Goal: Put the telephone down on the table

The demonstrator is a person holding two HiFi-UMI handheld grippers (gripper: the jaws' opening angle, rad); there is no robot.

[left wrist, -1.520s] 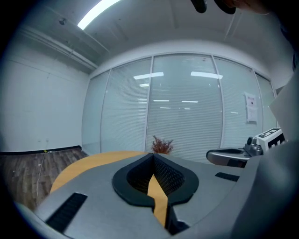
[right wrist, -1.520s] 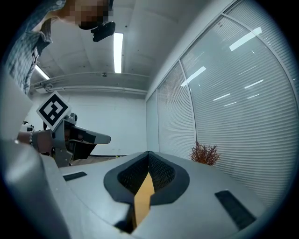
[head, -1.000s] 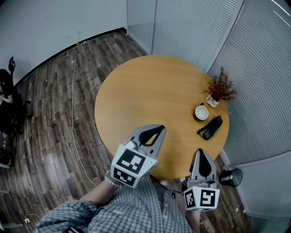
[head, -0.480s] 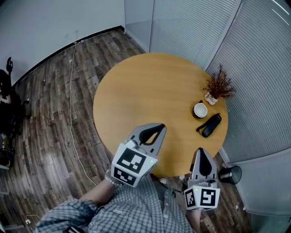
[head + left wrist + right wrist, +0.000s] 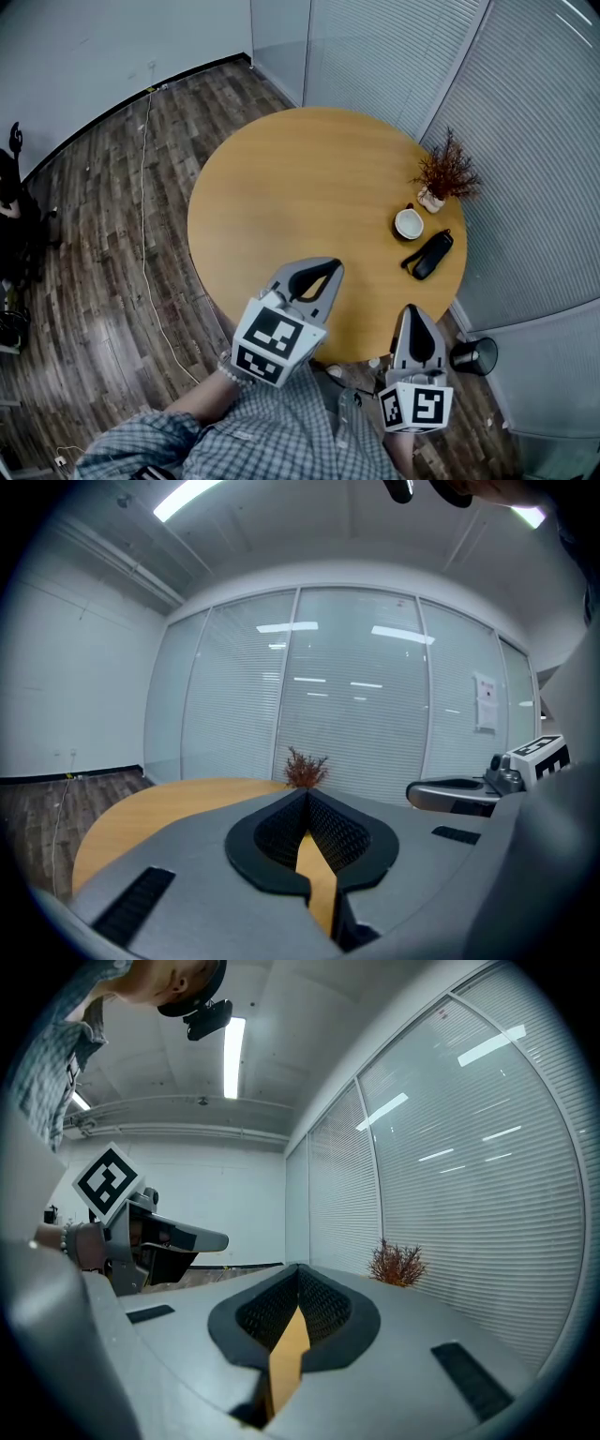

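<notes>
Black telephone (image 5: 431, 255) lies flat on the wooden tabletop (image 5: 300, 187) just beside the white cup (image 5: 408, 223); left gripper (image 5: 328, 270) and right gripper (image 5: 413, 314) hover well apart from it, jaws pressed together on nothing, so placement appears complete.

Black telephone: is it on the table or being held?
On the table. The black telephone lies flat on the round wooden table beside the white cup.
</notes>
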